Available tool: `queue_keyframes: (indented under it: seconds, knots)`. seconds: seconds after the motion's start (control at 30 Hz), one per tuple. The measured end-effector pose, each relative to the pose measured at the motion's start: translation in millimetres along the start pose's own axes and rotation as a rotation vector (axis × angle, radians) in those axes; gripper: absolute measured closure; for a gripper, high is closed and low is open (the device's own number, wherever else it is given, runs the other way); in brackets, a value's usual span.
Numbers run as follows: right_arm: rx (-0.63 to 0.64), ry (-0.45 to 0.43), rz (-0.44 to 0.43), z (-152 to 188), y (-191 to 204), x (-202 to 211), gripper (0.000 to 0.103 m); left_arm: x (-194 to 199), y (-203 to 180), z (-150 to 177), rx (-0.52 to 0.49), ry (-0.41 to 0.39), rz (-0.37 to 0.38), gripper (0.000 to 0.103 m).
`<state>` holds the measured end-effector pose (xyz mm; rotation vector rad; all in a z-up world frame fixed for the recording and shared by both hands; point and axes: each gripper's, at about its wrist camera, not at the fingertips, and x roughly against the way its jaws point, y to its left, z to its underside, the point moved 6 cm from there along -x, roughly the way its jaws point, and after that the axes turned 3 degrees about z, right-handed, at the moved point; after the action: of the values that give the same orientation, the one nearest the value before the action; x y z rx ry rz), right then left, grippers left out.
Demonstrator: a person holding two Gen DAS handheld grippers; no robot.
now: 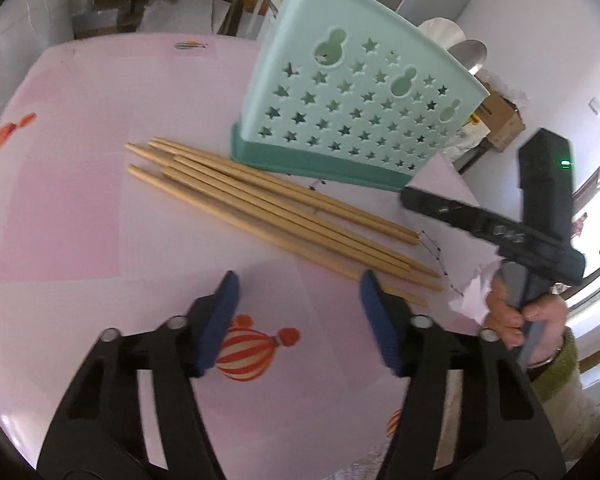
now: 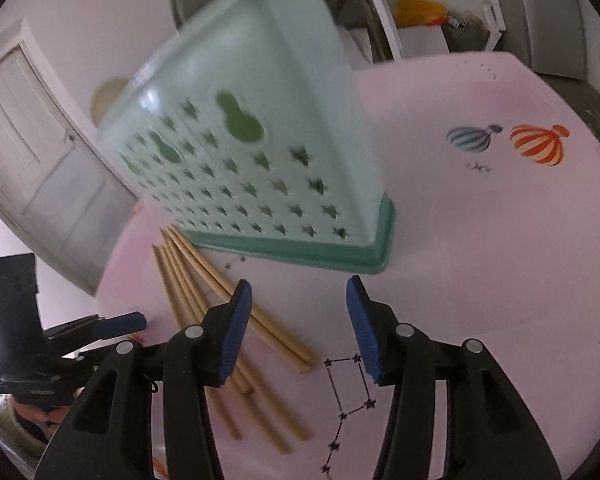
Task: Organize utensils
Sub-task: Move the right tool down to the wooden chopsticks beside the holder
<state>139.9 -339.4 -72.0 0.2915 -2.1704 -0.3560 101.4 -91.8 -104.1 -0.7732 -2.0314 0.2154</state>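
Lying flat in a loose bundle on the pink tablecloth (image 1: 80,208), just beyond the fingertips of the left gripper (image 1: 298,294): about 6 wooden chopsticks (image 1: 284,216), probably laid out for picking up 1 at a time. Hovering low over the cloth, fingers (image 1: 224,316) spread wide and gripping nothing, angling forward toward the bundle.

Standing upright just past the chopsticks: the mint utensil holder (image 1: 340,104), already showing a spoon (image 1: 470,56) above its rim, likely the destination.

Approaching from the other side, the right gripper (image 2: 298,320), fingers (image 2: 360,328) likewise apart and empty, left finger passing over the thick ends of the chopsticks (image 2: 188,280), holder (image 2: 252,152) straight ahead.
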Motion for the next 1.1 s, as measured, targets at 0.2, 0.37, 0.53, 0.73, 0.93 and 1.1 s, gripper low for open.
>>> queue_keyframes:
  seconds: [0.2, 0.37, 0.53, 0.73, 0.93, 1.1]
  knots:
    - [0.036, 0.017, -0.002, 11, 13, -3, 0.058, -6, -1, 0, 0.031, 0.019, 0.037, 0.076]
    - [0.039, 0.056, -0.026, 28, 29, -1, 0.072, -5, 4, -1, 0.062, 0.026, 0.041, 0.08]
    - [0.018, 0.08, -0.047, 46, 54, -1, 0.08, -4, 6, 0, 0.074, 0.029, 0.038, 0.08]
    - [-0.063, 0.111, -0.109, 68, 82, -4, 0.082, 1, 12, -2, 0.082, 0.033, 0.018, 0.08]
    - [-0.083, 0.144, -0.183, 87, 116, -9, 0.083, 9, 28, -3, 0.079, 0.008, -0.046, 0.08]
    - [-0.068, 0.134, -0.148, 90, 125, -10, 0.087, 14, 36, -4, 0.048, -0.011, -0.117, 0.081]
